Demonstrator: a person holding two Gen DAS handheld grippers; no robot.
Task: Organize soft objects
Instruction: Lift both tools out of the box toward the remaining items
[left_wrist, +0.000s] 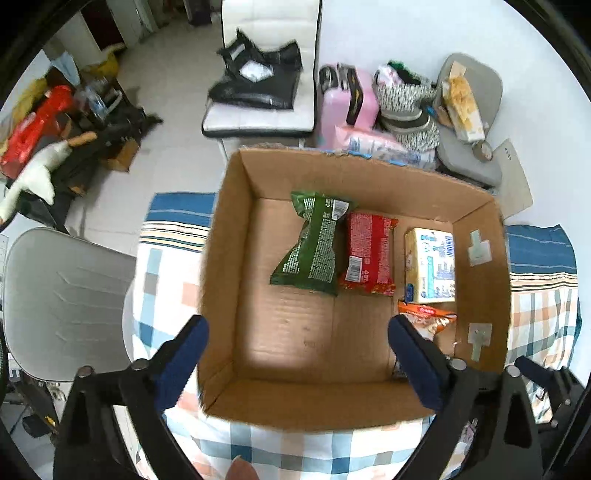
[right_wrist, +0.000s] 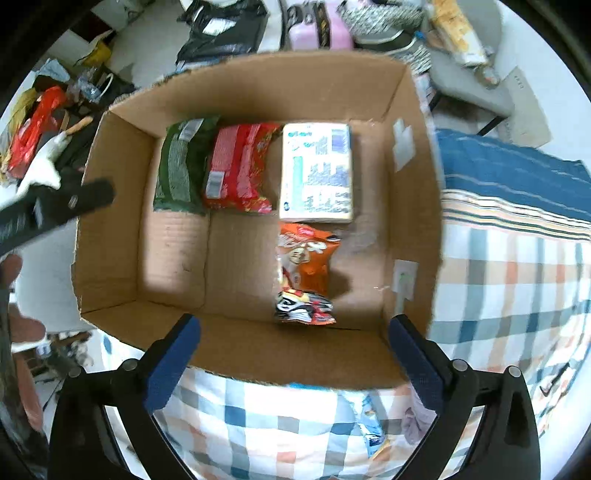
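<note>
Four soft packs lay in the open brown cardboard box (right_wrist: 122, 206): crumpled green packet (right_wrist: 181, 166), red packet (right_wrist: 236, 170), white-and-blue tissue pack (right_wrist: 316, 173), then orange snack bag (right_wrist: 304, 273) nearer, long axis running away from the right gripper (right_wrist: 295, 365), likely closer than the left gripper (left_wrist: 295, 365). Both stood spread, empty. Only the right view showed the whole orange bag; the left finger (left_wrist: 413, 365) hid most.

Both wrist cams look steeply down into the same cardboard box (left_wrist: 236, 229) from its near side, blue finger pads framing the bottom of each shot. Left cam sits a bit higher and further left, so you get more floor and chairs at the far end. Right cam is closer in and shifted right, box (right_wrist: 410, 206) filling the frame, checked blanket (right_wrist: 509, 288) on the right.
</note>
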